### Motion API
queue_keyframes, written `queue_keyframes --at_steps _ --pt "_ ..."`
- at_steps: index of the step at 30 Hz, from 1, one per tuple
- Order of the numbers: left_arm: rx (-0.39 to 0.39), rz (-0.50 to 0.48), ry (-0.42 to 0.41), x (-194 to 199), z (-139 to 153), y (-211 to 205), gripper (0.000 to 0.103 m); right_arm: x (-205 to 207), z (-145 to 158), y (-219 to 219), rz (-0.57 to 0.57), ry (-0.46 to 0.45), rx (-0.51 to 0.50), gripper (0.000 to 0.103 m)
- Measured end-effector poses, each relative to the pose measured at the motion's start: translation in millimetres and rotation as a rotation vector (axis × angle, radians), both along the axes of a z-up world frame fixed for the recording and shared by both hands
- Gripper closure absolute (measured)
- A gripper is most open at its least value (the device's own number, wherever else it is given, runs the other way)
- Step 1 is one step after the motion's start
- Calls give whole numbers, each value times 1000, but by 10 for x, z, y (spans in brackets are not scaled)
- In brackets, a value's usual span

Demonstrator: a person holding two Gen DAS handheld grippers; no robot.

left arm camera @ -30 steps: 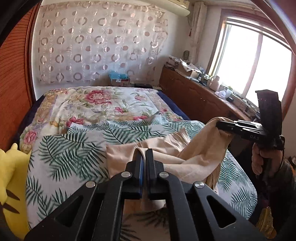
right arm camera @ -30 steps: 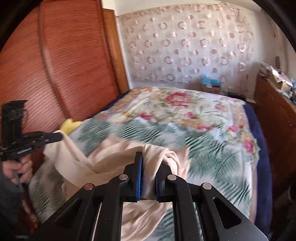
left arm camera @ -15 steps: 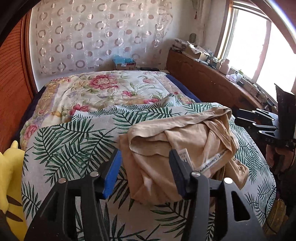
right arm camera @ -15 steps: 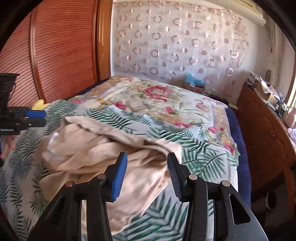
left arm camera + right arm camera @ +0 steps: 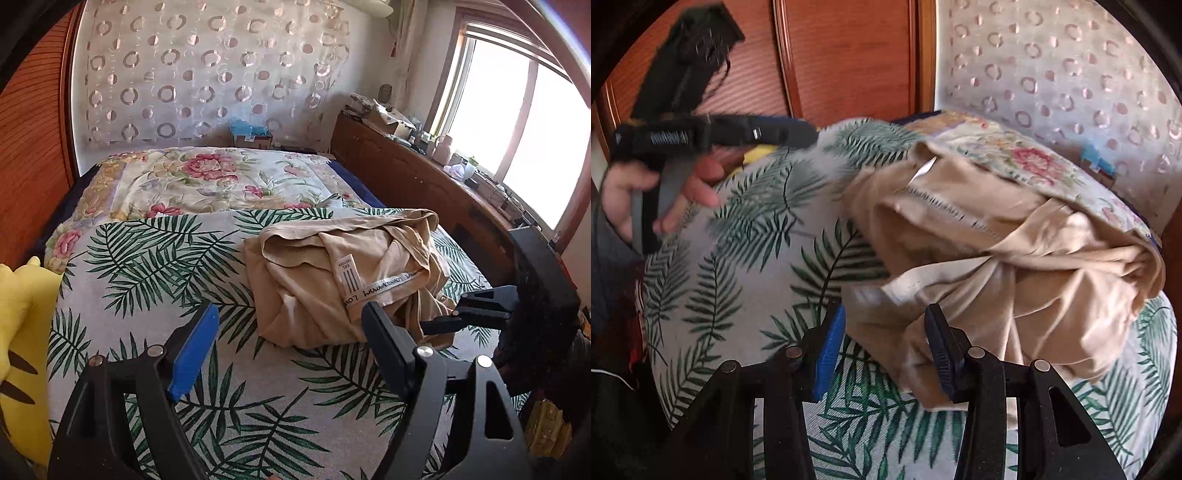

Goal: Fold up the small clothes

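A single small beige garment [image 5: 343, 284] lies crumpled in a loose heap on the palm-leaf bedspread [image 5: 155, 266], toward the bed's window-side edge and short of its near edge. Its folds overlap unevenly. A pale waistband with printed lettering [image 5: 384, 288] is turned outward across the top, and a white size label [image 5: 345, 275] stands beside it.
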State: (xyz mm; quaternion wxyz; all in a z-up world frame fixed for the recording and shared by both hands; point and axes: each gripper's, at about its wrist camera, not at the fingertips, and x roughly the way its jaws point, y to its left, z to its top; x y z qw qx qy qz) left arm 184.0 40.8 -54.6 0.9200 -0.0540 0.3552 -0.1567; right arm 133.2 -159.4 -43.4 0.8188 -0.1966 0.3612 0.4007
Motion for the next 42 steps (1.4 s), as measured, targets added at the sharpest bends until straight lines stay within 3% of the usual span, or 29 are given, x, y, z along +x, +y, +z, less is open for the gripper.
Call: queue_keyframes --at_steps 4,8,9,10,13,19,23,25,27,30,33,42 --pt "-9 5 1 13 -10 51 23 199 -185 100 -7 -18 -39 56" --pt "-11 6 8 16 -48 57 23 139 -171 108 -2 -66 -72 57" --pt "-11 6 11 22 -61 49 23 95 -179 113 2 -79 -77 64" --pt "-10 7 14 30 -73 44 23 83 -184 130 1 -90 -81 94" --pt "-10 3 21 42 -80 19 23 143 -105 30 -19 -96 -62 100" --pt "2 -15 20 113 -51 -54 23 374 759 -559 -152 -259 71 100" --pt "15 -22 21 241 -43 -139 23 832 1058 -781 -282 -356 64 100" --pt "23 -27 22 307 -36 -175 23 1122 1063 -902 -374 -351 54 101" --pt "40 -28 20 379 -25 -215 23 1385 926 -997 -451 -268 47 101" --pt "64 -37 21 531 -7 -279 23 1437 696 -967 -486 -269 -9 101" --pt "77 -51 33 731 -21 -344 23 1536 532 -950 -527 -193 8 101" --pt "102 -61 89 1544 -122 -502 23 1512 807 -1279 -545 -162 86 62"
